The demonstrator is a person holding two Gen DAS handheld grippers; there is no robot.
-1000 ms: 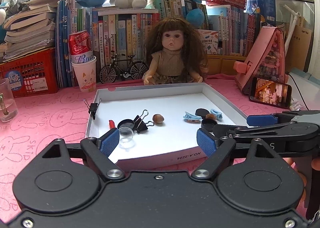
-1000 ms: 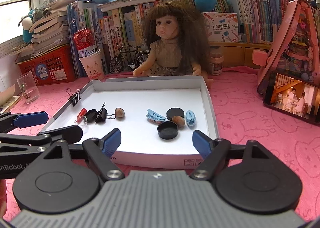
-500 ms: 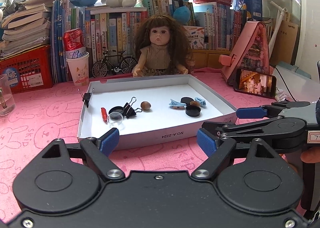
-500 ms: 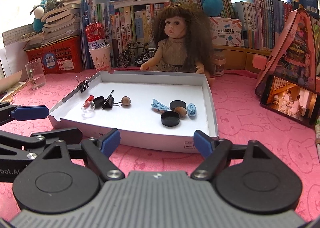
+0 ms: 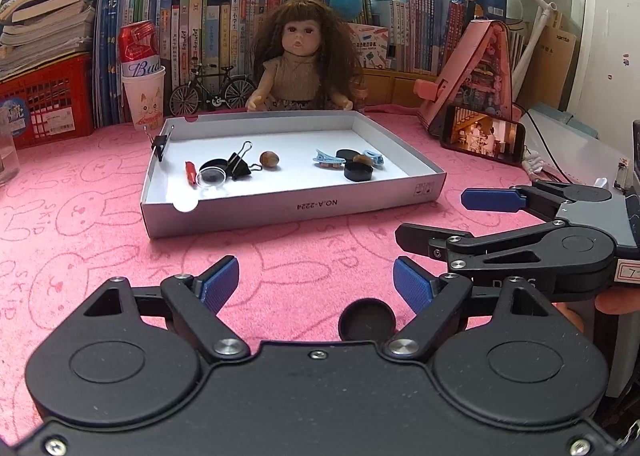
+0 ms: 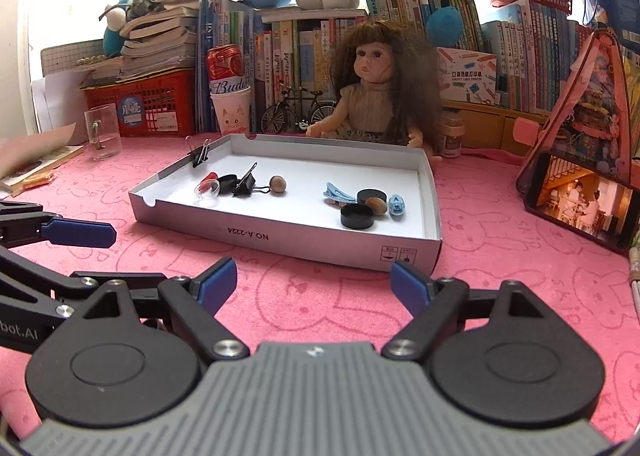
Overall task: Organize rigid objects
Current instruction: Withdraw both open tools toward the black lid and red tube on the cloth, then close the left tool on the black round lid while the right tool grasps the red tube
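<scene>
A white shallow box [image 5: 280, 208] [image 6: 280, 232] lies on the pink cloth. It holds black binder clips [image 5: 239, 165] [image 6: 248, 185], a red piece [image 5: 190, 173], a clear lid [image 5: 213, 182], black caps [image 5: 358, 171] [image 6: 357, 216], nuts [image 5: 269, 158] [image 6: 277, 184] and blue hair clips [image 5: 328, 160] [image 6: 338, 194]. A black cap [image 5: 366, 322] lies on the cloth close under my left gripper [image 5: 316, 282]. Both grippers are open and empty, in front of the box. My right gripper [image 6: 312, 282] also shows in the left wrist view [image 5: 460, 216].
A doll [image 5: 302, 60] sits behind the box. A can in a paper cup [image 5: 142, 72], a red crate [image 5: 44, 100], books, a pink house toy [image 5: 476, 76] and a phone [image 5: 482, 134] line the back and right. A glass [image 6: 102, 132] stands at left.
Both grippers have pulled back from the box and stayed open. The box now looks farther away, and a black cap on the cloth has come into the left wrist view.
</scene>
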